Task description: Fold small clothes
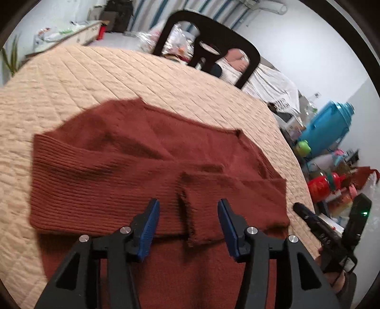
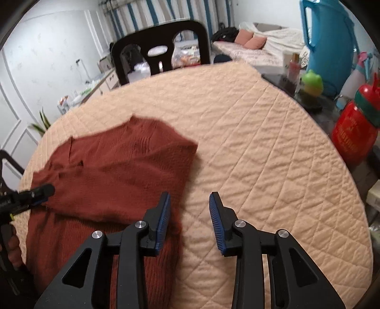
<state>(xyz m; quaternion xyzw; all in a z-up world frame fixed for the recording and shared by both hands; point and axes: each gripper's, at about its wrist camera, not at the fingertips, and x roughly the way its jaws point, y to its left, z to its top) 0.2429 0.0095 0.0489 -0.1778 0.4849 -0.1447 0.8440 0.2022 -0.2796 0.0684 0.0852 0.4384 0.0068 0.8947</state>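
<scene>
- Left wrist view: the left gripper [image 1: 188, 214] hangs spread, holding nothing, over the near part of the rust sweater [image 1: 133, 161], which lies partly folded on the quilted table cover [image 1: 71, 78]. A sleeve cuff [image 1: 201, 214] sits between its fingers; a clean fold probably calls for pinching that cuff squarely.
- Right wrist view: the right gripper [image 2: 190, 214] is spread and empty, straddling the sweater's right edge; it should likely take the hem level with the left.

Rust-red ribbed knit sweater [image 1: 147, 171] under left hand-held gripper [image 1: 187, 214], black frame, blue ridged pads [image 1: 148, 234]. Same black and blue on right hand-held gripper [image 2: 189, 209]. Peach quilted diamond-stitch cover on table [image 2: 261, 154] ahead. Black chair [image 2: 161, 47] beyond; blue-and-white striped curtain [image 2: 154, 14] behind. Right of right hand-held gripper: turquoise jug [image 2: 330, 47], lime-green frog figure [image 2: 313, 82], red bottle with green band [image 2: 353, 133].
</scene>
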